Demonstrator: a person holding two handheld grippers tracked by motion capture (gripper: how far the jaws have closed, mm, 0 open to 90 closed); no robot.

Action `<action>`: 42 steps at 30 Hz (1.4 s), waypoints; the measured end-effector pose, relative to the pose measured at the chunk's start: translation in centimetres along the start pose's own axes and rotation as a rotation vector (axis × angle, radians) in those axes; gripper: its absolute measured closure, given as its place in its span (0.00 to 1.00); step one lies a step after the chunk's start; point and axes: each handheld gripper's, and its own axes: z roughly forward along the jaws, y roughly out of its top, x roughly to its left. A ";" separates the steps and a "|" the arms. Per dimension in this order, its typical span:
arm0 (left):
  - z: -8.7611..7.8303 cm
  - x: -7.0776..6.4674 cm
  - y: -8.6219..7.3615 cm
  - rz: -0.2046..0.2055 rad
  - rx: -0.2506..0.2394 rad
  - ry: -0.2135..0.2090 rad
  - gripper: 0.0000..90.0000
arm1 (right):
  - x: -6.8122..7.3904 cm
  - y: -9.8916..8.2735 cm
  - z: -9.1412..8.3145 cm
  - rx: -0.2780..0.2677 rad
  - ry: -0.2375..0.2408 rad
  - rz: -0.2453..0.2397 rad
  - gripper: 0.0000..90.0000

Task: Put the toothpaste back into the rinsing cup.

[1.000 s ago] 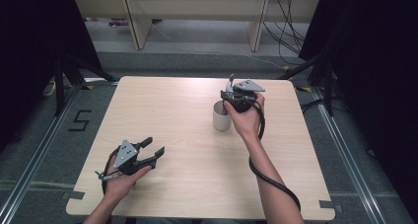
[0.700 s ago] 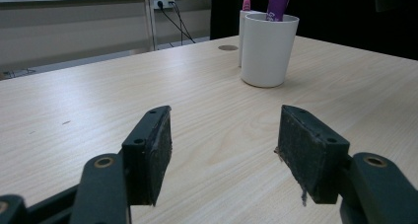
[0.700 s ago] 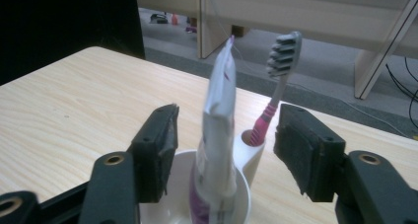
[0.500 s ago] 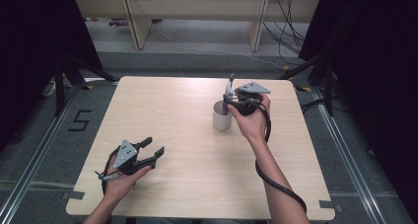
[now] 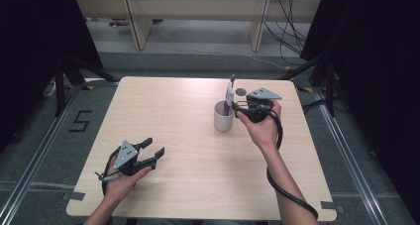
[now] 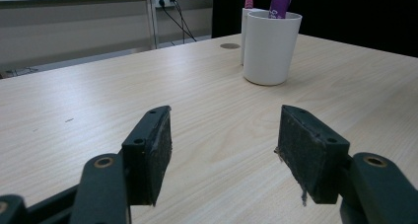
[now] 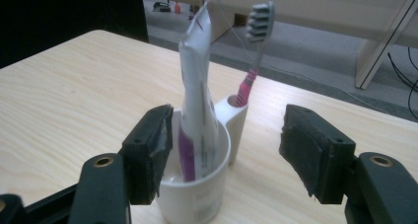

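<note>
Centrally, a pale wood-grain table [image 5: 188,136] stands on grey floor [image 5: 44,150] against dark curtains [image 5: 29,46]. Right of centre, the white plastic cup [image 5: 224,117] holds a purple-white toothpaste tube [image 5: 229,97]. Just beside it, the right gripper [image 5: 241,109] has just been opening, wide and unladen; at lower left, the left gripper [image 5: 152,152] gapes empty.

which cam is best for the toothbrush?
Right gripper view: the toothbrush stands close, grey bristles and pink handle clear, in the side holder of the white cup. Left gripper view catches just a pink stretch behind the cup. High view: a small sliver.
</note>
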 end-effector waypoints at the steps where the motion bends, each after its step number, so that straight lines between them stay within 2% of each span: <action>1: 0.0 0.0 0.0 0.000 0.002 0.001 0.41 | -0.2 -0.1 -0.3 0.019 0.006 -0.009 0.41; 6: -0.1 0.1 -0.1 -0.007 0.001 0.006 0.41 | -0.8 -0.7 -1.4 0.032 -0.011 -0.015 0.41; 7: -0.1 0.1 -0.1 -0.009 0.003 0.007 0.41 | -0.8 -0.9 -1.6 0.025 -0.018 -0.002 0.41; 8: -0.1 0.1 -0.1 -0.010 0.005 0.008 0.41 | -1.0 -1.0 -1.9 0.045 -0.009 0.006 0.41; 9: 0.1 0.3 -0.1 0.004 -0.010 -0.001 0.41 | -1.2 -1.2 -2.0 0.039 -0.021 0.006 0.41; 10: 0.1 0.3 -0.2 0.002 -0.014 -0.003 0.41 | -1.3 -1.3 -2.2 0.043 -0.017 0.015 0.41; 12: 0.1 0.2 -0.2 0.003 -0.014 -0.003 0.41 | -1.8 -1.7 -2.7 0.052 -0.021 0.001 0.41; 14: 0.0 0.1 -0.2 -0.005 0.007 0.008 0.41 | -2.0 -2.2 -3.0 0.058 -0.029 0.013 0.41; 15: 0.0 0.2 -0.2 -0.002 0.004 0.006 0.41 | -2.2 -2.4 -3.1 0.064 -0.026 0.002 0.41; 19: 0.0 0.2 -0.3 -0.010 0.010 0.010 0.41 | -2.6 -4.0 -3.8 0.083 -0.030 0.021 0.41; 20: 0.0 0.2 -0.3 -0.008 0.012 0.010 0.41 | -2.6 -4.6 -4.0 0.089 -0.028 0.041 0.42; 21: 0.0 0.3 -0.3 -0.008 0.012 0.011 0.41 | -2.6 -5.2 -4.2 0.086 -0.043 0.043 0.42; 23: 0.0 0.3 -0.4 -0.011 0.012 0.013 0.41 | -2.8 -6.6 -4.4 0.076 -0.041 0.028 0.43; 24: 0.0 0.3 -0.4 -0.011 0.013 0.016 0.41 | -2.7 -7.3 -4.5 0.072 -0.030 0.050 0.43; 26: 0.2 0.4 -0.5 -0.005 -0.004 0.009 0.41 | -2.6 -8.6 -4.6 0.047 -0.041 0.056 0.43; 27: 0.0 0.4 -0.5 -0.011 0.016 0.025 0.41 | -2.5 -9.4 -4.7 0.037 -0.032 0.082 0.44; 28: 0.0 0.4 -0.6 -0.011 0.016 0.022 0.41 | -2.4 -9.8 -4.8 0.032 -0.036 0.105 0.44; 29: 0.0 0.3 -0.6 -0.011 0.017 0.022 0.41 | -2.4 -10.4 -4.8 0.007 -0.031 0.094 0.44; 31: 0.0 0.3 -0.7 -0.011 0.018 0.021 0.41 | -2.5 -11.2 -4.9 -0.004 -0.037 0.081 0.44; 32: 0.2 0.4 -0.7 0.005 -0.003 0.010 0.41 | -2.4 -11.5 -5.0 -0.018 -0.030 0.092 0.44; 34: 0.2 0.4 -0.8 0.004 -0.005 0.012 0.41 | -2.0 -12.0 -4.9 -0.019 -0.019 0.111 0.44; 35: 0.1 0.4 -0.8 -0.004 0.007 0.021 0.41 | -2.2 -12.0 -4.9 -0.019 -0.022 0.069 0.45; 36: 0.1 0.4 -0.8 -0.006 0.010 0.025 0.41 | -2.0 -12.1 -5.1 -0.030 -0.009 0.100 0.45; 37: 0.1 0.4 -0.9 -0.007 0.008 0.023 0.41 | -1.8 -12.1 -5.1 -0.043 -0.028 0.100 0.45; 38: 0.1 0.4 -0.9 -0.004 0.008 0.023 0.41 | -1.8 -12.1 -5.0 -0.046 -0.008 0.090 0.45; 39: 0.1 0.4 -1.0 -0.002 0.009 0.024 0.41 | -1.9 -12.2 -5.1 -0.040 -0.022 0.065 0.45; 40: 0.1 0.5 -1.0 0.000 0.008 0.026 0.41 | -1.6 -12.3 -5.1 -0.041 -0.023 0.089 0.45; 41: 0.1 0.5 -1.0 0.000 0.007 0.028 0.42 | -1.6 -12.3 -5.1 -0.040 -0.010 0.094 0.45; 42: 0.1 0.6 -1.1 0.000 0.005 0.028 0.42 | -1.6 -12.4 -5.1 -0.037 -0.029 0.075 0.45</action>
